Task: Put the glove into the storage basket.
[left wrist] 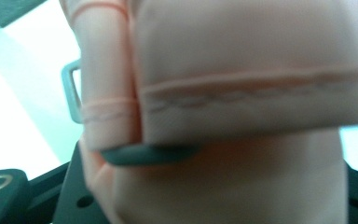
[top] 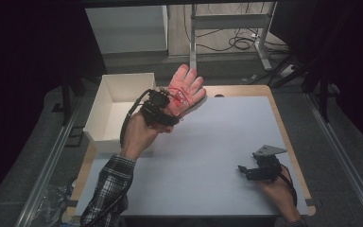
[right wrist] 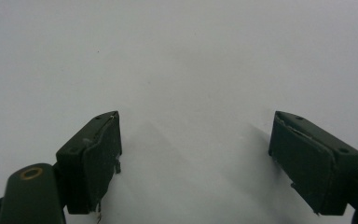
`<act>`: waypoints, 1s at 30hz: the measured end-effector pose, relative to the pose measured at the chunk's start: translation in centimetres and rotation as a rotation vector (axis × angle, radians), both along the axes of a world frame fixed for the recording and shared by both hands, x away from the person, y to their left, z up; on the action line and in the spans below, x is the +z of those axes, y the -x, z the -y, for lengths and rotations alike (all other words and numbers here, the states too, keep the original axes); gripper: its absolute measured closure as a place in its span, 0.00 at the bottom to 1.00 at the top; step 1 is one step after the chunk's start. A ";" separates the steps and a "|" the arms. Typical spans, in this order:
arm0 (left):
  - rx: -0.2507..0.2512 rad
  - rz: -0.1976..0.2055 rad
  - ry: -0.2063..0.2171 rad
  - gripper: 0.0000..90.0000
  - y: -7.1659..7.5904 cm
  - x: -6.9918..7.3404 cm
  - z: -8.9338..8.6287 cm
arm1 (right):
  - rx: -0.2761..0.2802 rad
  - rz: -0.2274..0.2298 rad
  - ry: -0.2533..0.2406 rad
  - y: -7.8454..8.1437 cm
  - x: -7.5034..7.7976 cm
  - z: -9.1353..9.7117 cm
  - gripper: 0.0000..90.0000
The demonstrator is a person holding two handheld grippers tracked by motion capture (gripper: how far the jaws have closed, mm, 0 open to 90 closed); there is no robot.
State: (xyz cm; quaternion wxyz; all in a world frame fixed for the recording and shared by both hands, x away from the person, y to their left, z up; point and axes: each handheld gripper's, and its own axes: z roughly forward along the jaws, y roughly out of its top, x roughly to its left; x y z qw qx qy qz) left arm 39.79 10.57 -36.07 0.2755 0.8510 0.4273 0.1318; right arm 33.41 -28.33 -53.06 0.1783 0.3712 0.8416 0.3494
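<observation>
Pink glove (top: 183, 91) clamped in left hand-held gripper (top: 163, 105), raised beside white box (top: 105, 116); right hand-held gripper (top: 246, 171) released.

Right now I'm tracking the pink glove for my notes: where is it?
In the high view the pink glove is held up by the left gripper at the table's far left, just right of the white box.
</observation>
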 end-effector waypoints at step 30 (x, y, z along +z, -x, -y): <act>0.329 0.033 0.032 0.51 -1.5 -0.1 -9.7 | 0.001 0.001 0.000 0.0 0.0 0.0 0.19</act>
